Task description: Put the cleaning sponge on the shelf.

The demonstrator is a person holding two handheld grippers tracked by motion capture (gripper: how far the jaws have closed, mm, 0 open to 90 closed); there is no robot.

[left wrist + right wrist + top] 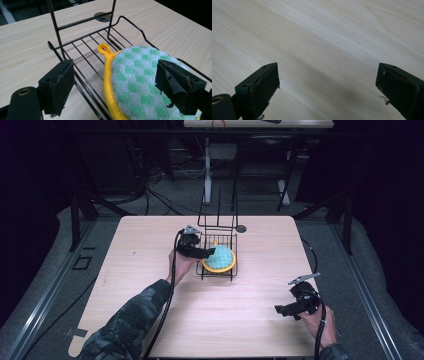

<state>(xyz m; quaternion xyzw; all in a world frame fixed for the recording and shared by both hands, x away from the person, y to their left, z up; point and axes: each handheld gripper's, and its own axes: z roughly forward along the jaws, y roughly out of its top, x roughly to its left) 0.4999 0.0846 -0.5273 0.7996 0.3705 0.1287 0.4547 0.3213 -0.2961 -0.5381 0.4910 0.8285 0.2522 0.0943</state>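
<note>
Holding a gripper in each hand, we are working at a wooden table point(150, 310). Our left gripper point(207, 253) is hovering at the left edge of a black wire rack point(227, 242) near the table's middle. Its jaws are standing wide apart and gripping nothing. In the left gripper view, one jaw is sitting left of the rack's side wire, and the other is hanging over the pad point(140, 85), though whether it is touching the fabric we cannot tell.

The rack point(82, 42) is holding one thing: a round pad with green and white checks and a yellow rim. It is lying flat on the rack's floor wires, filling the near right part, with its yellow loop point(103, 48) pointing toward the rack's tall back uprights. The rest of the rack floor is showing bare wire over wood.

Our right gripper point(282, 310) is staying low at the table's near right corner, well apart from the rack. Its jaws are standing wide with bare tabletop point(324, 45) between them.
</note>
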